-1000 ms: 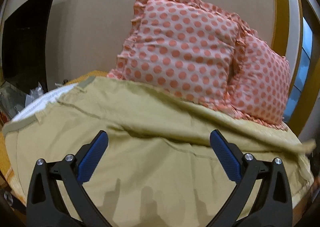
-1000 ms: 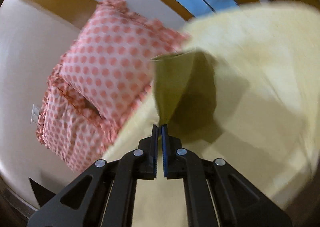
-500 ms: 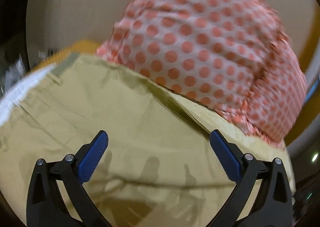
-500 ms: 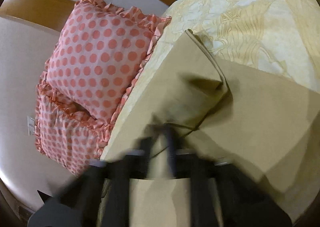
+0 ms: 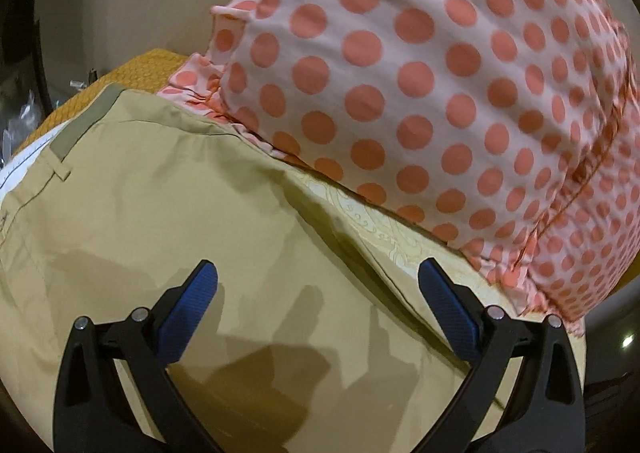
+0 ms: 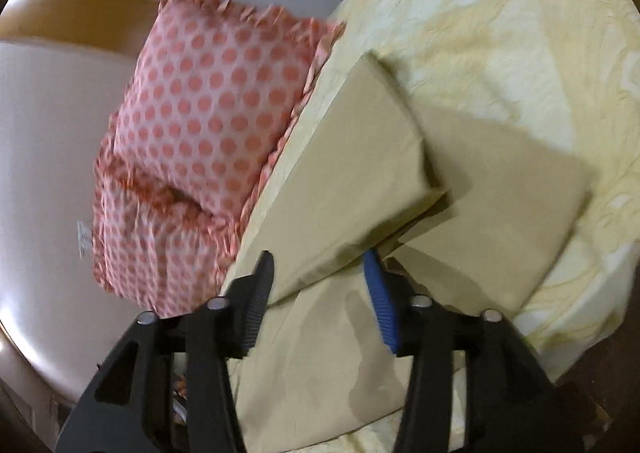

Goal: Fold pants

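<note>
In the left wrist view the left gripper (image 5: 318, 285) is held wide apart above the upper part of the khaki pants (image 5: 168, 221), gripping nothing; the waistband (image 5: 86, 121) is seen toward the bed's left edge, beside a mustard blanket (image 5: 136, 71). In the right wrist view the right gripper (image 6: 320, 289) is spread fairly wide over a leg panel that lies folded back across the other leg (image 6: 508, 205), with no cloth pinched. The pants are laid on the pale yellow bedsheet (image 6: 500, 33), near the polka-dot pillows (image 6: 212, 105) at the head of the bed. For a neat fold, the doubled edge is best aligned and wrinkles pressed flat before the next grasp is taken.
</note>
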`<state>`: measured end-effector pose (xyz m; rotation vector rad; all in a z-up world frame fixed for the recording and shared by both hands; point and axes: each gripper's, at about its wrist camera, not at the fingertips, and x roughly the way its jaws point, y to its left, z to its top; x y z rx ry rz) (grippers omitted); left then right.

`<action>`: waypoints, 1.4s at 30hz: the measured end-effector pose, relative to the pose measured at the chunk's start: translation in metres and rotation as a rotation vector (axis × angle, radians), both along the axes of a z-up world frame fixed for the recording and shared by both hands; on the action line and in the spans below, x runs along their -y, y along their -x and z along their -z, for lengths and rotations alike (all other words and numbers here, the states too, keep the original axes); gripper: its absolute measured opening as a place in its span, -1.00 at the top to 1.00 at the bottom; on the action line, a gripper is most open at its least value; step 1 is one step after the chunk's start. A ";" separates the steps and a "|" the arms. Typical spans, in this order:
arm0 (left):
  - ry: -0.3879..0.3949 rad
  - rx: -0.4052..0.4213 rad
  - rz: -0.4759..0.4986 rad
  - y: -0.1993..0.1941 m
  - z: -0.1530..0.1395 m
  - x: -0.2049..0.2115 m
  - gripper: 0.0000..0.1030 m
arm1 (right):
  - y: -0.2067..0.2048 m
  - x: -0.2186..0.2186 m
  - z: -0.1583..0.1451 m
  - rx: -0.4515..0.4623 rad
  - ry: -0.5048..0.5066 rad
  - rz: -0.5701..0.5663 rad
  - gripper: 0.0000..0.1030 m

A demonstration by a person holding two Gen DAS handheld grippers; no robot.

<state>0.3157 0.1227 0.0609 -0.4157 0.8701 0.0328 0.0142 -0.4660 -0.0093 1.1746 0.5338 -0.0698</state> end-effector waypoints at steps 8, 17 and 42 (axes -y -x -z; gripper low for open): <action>-0.018 -0.037 0.028 -0.001 0.003 0.008 -0.93 | -0.007 -0.005 0.001 -0.117 -0.017 0.062 0.05; -0.015 -0.099 0.027 -0.027 0.011 0.017 -0.93 | -0.019 0.014 0.012 0.091 0.034 0.119 0.93; -0.063 0.169 -0.061 0.279 -0.014 -0.053 0.87 | 0.047 0.034 0.001 0.177 0.127 0.190 0.95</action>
